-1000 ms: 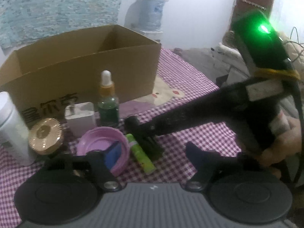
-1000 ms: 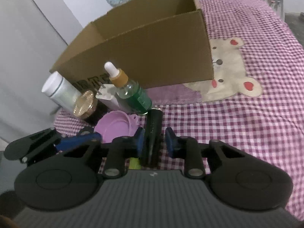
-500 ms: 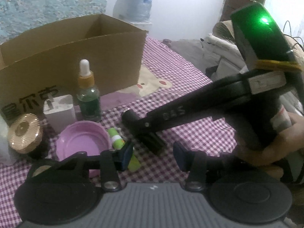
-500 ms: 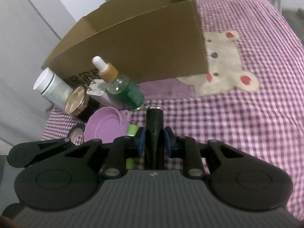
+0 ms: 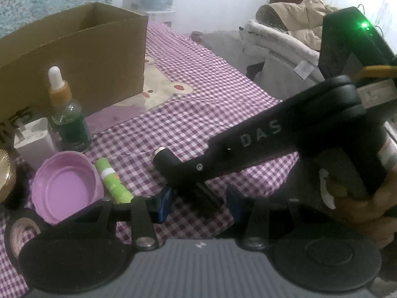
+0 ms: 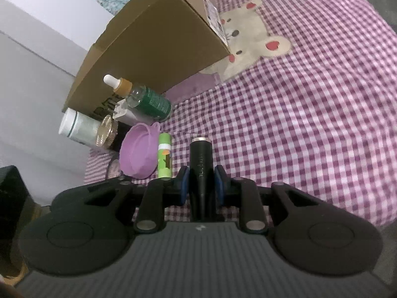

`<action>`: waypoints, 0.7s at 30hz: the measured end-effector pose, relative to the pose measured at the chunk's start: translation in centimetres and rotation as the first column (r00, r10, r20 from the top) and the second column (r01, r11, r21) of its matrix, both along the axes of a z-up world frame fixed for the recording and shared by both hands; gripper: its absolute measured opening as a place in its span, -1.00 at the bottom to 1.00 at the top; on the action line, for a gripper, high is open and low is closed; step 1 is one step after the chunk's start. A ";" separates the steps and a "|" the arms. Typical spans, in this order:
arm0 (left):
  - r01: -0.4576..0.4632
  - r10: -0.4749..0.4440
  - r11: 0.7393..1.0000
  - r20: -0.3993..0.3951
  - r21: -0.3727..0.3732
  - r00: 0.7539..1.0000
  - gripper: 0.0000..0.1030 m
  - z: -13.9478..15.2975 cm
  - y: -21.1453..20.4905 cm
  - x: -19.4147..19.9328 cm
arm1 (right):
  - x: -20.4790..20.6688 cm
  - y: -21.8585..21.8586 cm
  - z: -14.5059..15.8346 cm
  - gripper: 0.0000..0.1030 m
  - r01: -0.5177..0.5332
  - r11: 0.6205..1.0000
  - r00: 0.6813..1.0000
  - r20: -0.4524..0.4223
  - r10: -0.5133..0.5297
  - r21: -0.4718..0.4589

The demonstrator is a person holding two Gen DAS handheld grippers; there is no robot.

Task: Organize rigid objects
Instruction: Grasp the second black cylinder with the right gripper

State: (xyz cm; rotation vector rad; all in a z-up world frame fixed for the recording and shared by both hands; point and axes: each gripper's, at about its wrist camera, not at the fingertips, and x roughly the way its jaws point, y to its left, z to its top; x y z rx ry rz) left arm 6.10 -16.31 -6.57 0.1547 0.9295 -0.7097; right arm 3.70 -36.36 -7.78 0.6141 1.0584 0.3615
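My right gripper [image 6: 201, 183] is shut on a black cylinder [image 6: 201, 159] with a metal-rimmed end, held just above the checked cloth. In the left wrist view the same gripper [image 5: 178, 171] reaches in from the right with the cylinder [image 5: 165, 156] in it. My left gripper [image 5: 198, 206] stands open, its blue pads apart and holding nothing, close behind the right fingertips. A green tube [image 5: 113, 181] [image 6: 164, 159] lies beside a purple lid [image 5: 65, 188] [image 6: 140, 154]. Behind them stand a green dropper bottle [image 5: 69, 121] [image 6: 148, 99] and an open cardboard box [image 5: 74, 49] [image 6: 153, 49].
A white charger [image 5: 34, 141], a gold-lidded jar [image 6: 106, 131], a white bottle [image 6: 79, 129] and a black tape roll [image 5: 22, 228] crowd the left. The purple checked cloth [image 6: 310, 99] has a bear patch [image 6: 250, 37]. A coat heap [image 5: 297, 17] lies at the far right.
My left gripper's jaws narrowed and it drifted right, off the purple lid. The right gripper rolled and shifted with the black cylinder still in it.
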 end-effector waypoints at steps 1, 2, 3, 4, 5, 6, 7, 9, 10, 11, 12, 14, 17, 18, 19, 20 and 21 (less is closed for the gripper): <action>-0.003 0.003 1.000 0.002 0.004 1.000 -0.09 -0.1 -0.1 0.2 | 0.0 -0.2 -0.1 -0.59 0.004 1.000 1.000 -0.008 -0.004 0.016; -0.002 0.002 1.000 0.004 0.003 1.000 -0.09 -0.1 -0.1 0.2 | 0.0 -0.3 -0.2 -0.59 0.008 1.000 1.000 -0.015 -0.007 0.027; -0.001 0.001 1.000 0.003 0.004 1.000 -0.09 -0.1 -0.1 0.3 | 0.0 -0.5 -0.3 -0.59 0.013 0.999 1.000 -0.022 -0.012 0.041; -0.001 0.000 1.000 0.005 0.006 1.000 -0.09 -0.2 -0.1 0.3 | 0.0 -0.6 -0.4 -0.59 0.016 0.999 1.000 -0.027 -0.015 0.050; 0.000 0.000 1.000 0.008 0.011 1.000 -0.09 -0.2 -0.1 0.3 | 0.0 -0.7 -0.5 -0.59 0.020 0.998 0.999 -0.033 -0.018 0.060; 0.001 -0.001 1.000 0.008 0.015 1.000 -0.09 -0.2 -0.1 0.3 | 0.0 -0.9 -0.5 -0.59 0.023 0.997 0.999 -0.039 -0.020 0.069; 0.000 0.000 1.000 0.008 0.015 1.000 -0.09 -0.1 0.0 0.2 | 0.0 -0.9 -0.5 -0.59 0.023 0.997 0.999 -0.045 -0.020 0.076; -0.003 0.003 1.000 0.007 0.018 1.000 -0.09 -0.2 0.0 0.4 | -0.1 -1.0 -0.6 -0.59 0.023 0.996 0.998 -0.054 -0.018 0.090; -0.002 0.002 1.000 0.003 0.018 1.000 -0.09 -0.2 0.0 0.5 | -0.1 -1.2 -0.6 -0.59 0.024 0.995 0.998 -0.057 -0.019 0.095; -0.002 0.002 1.000 0.000 0.018 1.000 -0.09 -0.2 0.0 0.5 | -0.2 -1.2 -0.6 -0.59 0.025 0.995 0.998 -0.058 -0.020 0.096; -0.002 0.002 1.000 -0.003 0.020 1.000 -0.09 -0.2 0.0 0.6 | -0.2 -1.2 -0.6 -0.59 0.026 0.995 0.998 -0.058 -0.020 0.097; 0.001 -0.001 1.000 -0.006 0.022 1.000 -0.09 -0.2 -0.1 0.7 | -0.2 -1.1 -0.6 -0.59 0.025 0.995 0.998 -0.058 -0.019 0.096; 0.002 -0.002 1.000 0.008 0.029 1.000 -0.17 -0.4 -0.1 0.6 | -0.1 -1.2 -0.6 -0.59 0.022 0.995 0.998 -0.056 -0.017 0.097; 0.002 -0.003 0.999 0.021 0.039 1.000 -0.25 -0.4 -0.2 0.5 | -0.2 -1.2 -0.7 -0.59 0.023 0.995 0.998 -0.055 -0.017 0.100; 0.001 -0.003 0.999 0.031 0.047 1.000 -0.29 -0.4 -0.2 0.5 | -0.1 -1.2 -0.7 -0.59 0.023 0.995 0.998 -0.052 -0.018 0.102; 0.001 -0.003 0.999 0.040 0.051 0.999 -0.32 -0.4 -0.2 0.4 | -0.1 -1.2 -0.7 -0.59 0.024 0.994 0.999 -0.048 -0.019 0.104; -0.001 -0.001 0.999 0.042 0.048 0.999 -0.35 -0.4 -0.1 0.4 | -0.1 -1.2 -0.8 -0.59 0.025 0.994 0.999 -0.044 -0.021 0.105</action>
